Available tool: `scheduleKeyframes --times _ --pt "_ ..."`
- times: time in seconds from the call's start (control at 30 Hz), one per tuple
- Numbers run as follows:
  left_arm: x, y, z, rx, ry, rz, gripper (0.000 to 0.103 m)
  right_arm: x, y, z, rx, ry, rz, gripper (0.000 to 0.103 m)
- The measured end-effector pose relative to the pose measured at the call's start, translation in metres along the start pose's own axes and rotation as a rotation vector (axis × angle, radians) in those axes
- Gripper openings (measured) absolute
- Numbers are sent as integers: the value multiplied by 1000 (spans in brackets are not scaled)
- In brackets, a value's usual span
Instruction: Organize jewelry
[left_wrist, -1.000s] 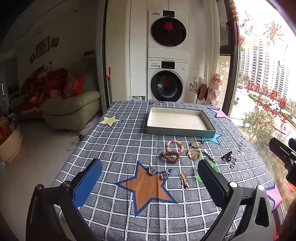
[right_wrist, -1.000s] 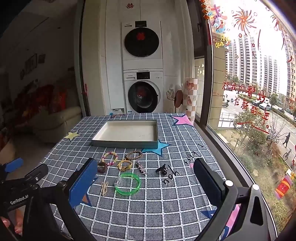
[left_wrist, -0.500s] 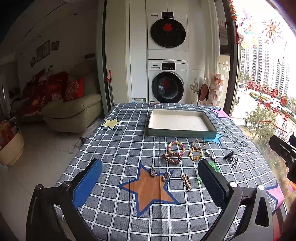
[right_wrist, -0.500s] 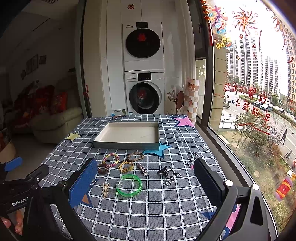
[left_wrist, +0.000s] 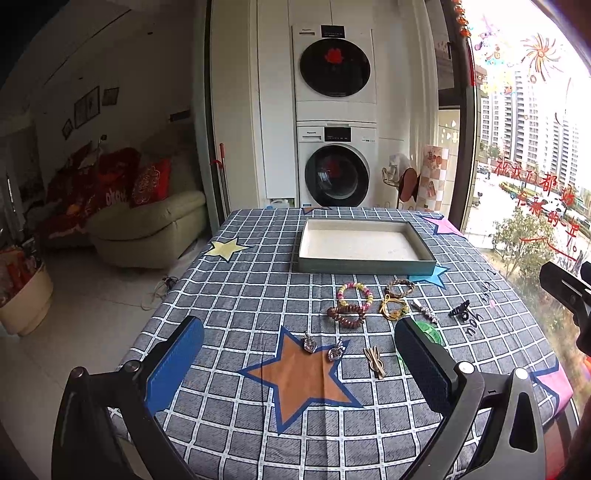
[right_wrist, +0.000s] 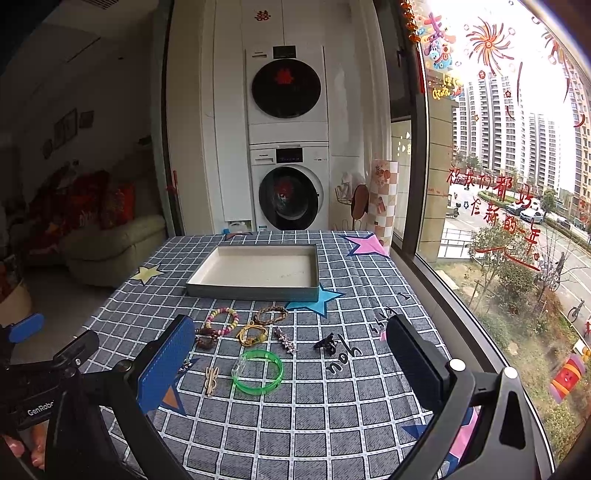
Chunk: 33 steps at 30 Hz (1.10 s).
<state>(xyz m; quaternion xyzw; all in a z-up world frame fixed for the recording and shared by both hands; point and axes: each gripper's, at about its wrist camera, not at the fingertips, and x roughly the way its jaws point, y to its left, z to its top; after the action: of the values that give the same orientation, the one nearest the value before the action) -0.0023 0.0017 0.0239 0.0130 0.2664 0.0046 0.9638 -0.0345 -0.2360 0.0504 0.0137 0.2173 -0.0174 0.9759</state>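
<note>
Both tools are spread wide and hold nothing: left gripper (left_wrist: 299, 354), right gripper (right_wrist: 291, 354). All jewelry lies on the checked tablecloth (right_wrist: 295, 424), on the near side of the tray (right_wrist: 255, 290). Nearest: green bangle (right_wrist: 257, 372) and gold hair clip (right_wrist: 211, 379). Nearer the tray: black claw clip (right_wrist: 325, 343), yellow bracelet (right_wrist: 252, 333), beaded bracelet (right_wrist: 222, 320), braided bracelet (right_wrist: 271, 314). The tray interior appears empty. Judgement: no item sorted yet; every piece remains to be moved.

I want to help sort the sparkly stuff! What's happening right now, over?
Left gripper and right gripper: jaws open, empty. Tray empty; jewelry on tablecloth, green bangle nearest. Nothing blocking.
</note>
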Motion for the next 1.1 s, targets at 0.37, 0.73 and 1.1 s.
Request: scheduleKeyframes --times 0.37,0.73,1.1 --pt "-2 1 0 3 1 8 103 -1 -1 0 5 3 3 103" --pt "-1 0 -2 5 5 7 103 2 -4 -1 15 16 7 103" --pt "4 1 -1 -7 12 19 103 5 -4 -1 12 15 5 103"
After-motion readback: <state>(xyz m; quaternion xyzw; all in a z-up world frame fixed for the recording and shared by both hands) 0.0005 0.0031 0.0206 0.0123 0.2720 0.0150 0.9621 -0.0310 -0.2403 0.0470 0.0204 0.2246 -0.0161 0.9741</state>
